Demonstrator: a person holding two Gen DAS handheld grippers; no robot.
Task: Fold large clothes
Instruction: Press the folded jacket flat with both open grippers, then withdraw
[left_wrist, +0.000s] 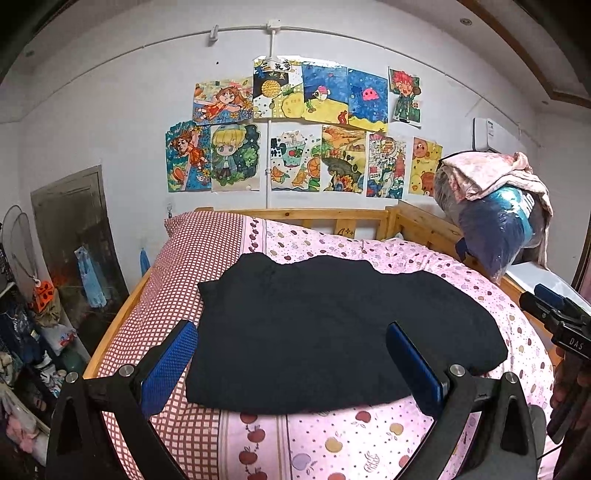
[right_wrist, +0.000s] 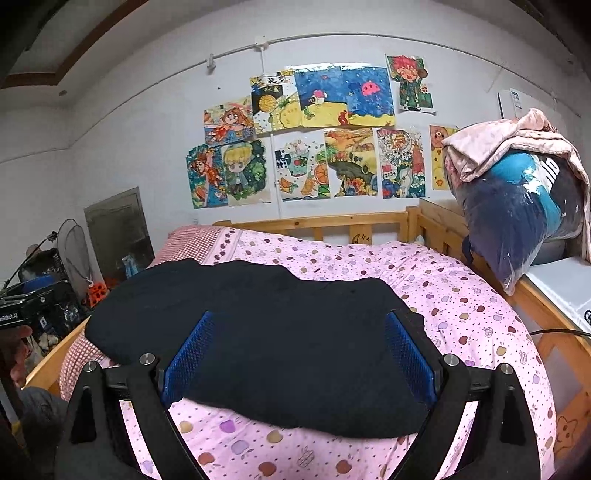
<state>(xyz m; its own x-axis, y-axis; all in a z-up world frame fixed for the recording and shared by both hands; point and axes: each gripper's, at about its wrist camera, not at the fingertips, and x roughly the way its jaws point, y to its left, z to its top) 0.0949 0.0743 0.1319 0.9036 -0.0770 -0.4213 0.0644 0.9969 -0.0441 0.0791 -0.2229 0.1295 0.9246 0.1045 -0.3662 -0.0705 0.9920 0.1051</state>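
The black garment (left_wrist: 332, 328) lies on the pink quilt (left_wrist: 424, 435) in the middle of the bed (left_wrist: 291, 216), already reduced to a compact, roughly rectangular bundle with its edges turned under. It looks folded at least once; how many layers it has cannot be told. Judging by its still wide outline, one more fold or a smoothing pass may be left, or the piece may be done.

The left gripper (left_wrist: 291, 365) hovers at the garment's near edge, spread wide, holding nothing. The right gripper (right_wrist: 299, 363) hangs over the garment's near edge, equally wide apart and empty.

To the right of the garment, past the bed rail, a clear plastic bag (right_wrist: 517, 218) rests on a white box (right_wrist: 561, 284); it holds dark blue and teal fabric, and a pink cloth (right_wrist: 517, 144) is draped over it. What the box holds is hidden. Left of the garment, beside the bed, cluttered shelves (left_wrist: 26, 332) are too blurred to read.
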